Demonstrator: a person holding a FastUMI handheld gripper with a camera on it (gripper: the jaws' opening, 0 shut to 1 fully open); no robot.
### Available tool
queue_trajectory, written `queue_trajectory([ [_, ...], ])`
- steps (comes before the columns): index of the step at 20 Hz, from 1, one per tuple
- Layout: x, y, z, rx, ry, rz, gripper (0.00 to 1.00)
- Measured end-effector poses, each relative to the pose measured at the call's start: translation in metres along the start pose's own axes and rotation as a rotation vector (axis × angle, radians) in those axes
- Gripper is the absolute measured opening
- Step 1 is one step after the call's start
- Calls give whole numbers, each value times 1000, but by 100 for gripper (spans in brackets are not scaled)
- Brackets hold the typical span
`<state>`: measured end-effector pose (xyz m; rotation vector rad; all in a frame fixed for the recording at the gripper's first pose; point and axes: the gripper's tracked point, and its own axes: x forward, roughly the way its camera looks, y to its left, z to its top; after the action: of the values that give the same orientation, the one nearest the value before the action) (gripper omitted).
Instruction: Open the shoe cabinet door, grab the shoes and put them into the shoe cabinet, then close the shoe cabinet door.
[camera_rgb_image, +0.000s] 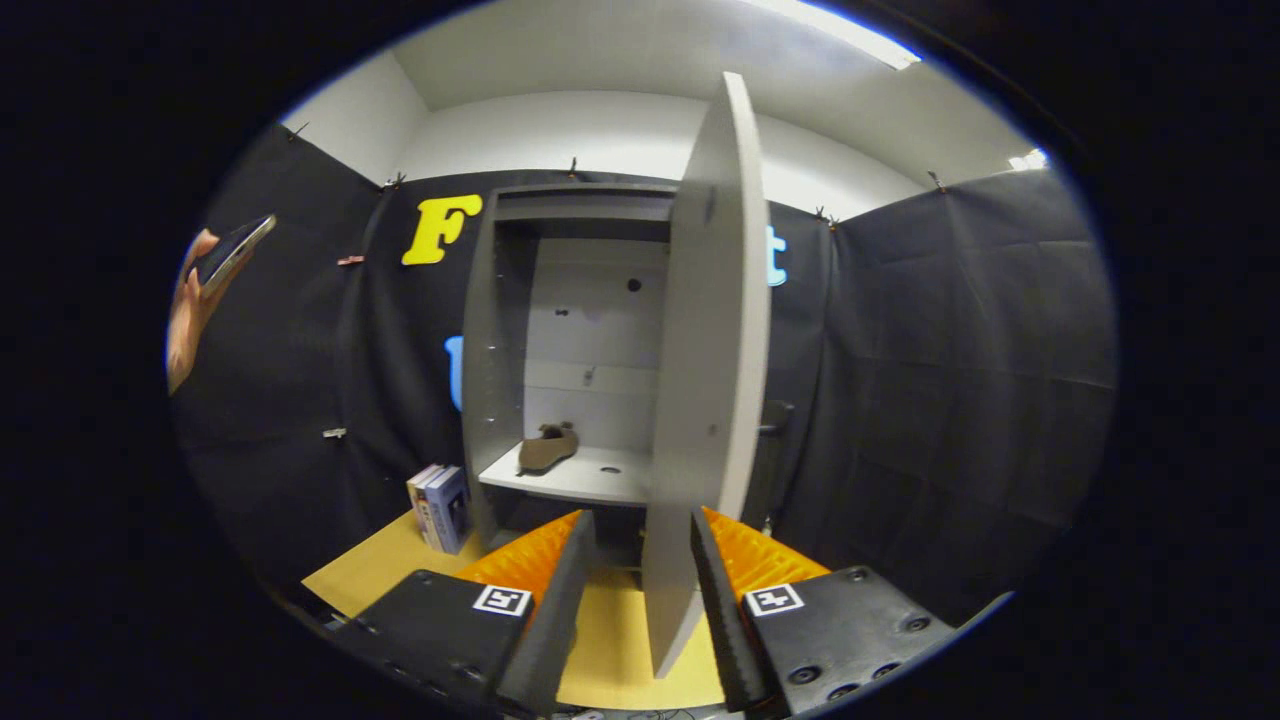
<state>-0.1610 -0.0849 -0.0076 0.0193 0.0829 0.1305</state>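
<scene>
Grey door (712, 330) stands open, its edge between the fingers of the gripper (640, 560), whose jaws are spread wide, not pressing it. A shoe (548, 447) lies on the cabinet (500, 330) shelf.

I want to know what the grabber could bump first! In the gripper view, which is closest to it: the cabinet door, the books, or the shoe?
1. Cabinet door: its edge stands between the open fingers of the gripper, nearer the right one.
2. Books: upright on the floor, ahead and left, beside the cabinet.
3. Shoe: farthest, on the shelf inside the cabinet.
</scene>
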Motion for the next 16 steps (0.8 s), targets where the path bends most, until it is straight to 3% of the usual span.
queue_trajectory([
  [4,24,57,-49,32,138,92,97],
  [7,44,87,-95,77,244,113,98],
  [16,83,156,-302,235,674,166,97],
])
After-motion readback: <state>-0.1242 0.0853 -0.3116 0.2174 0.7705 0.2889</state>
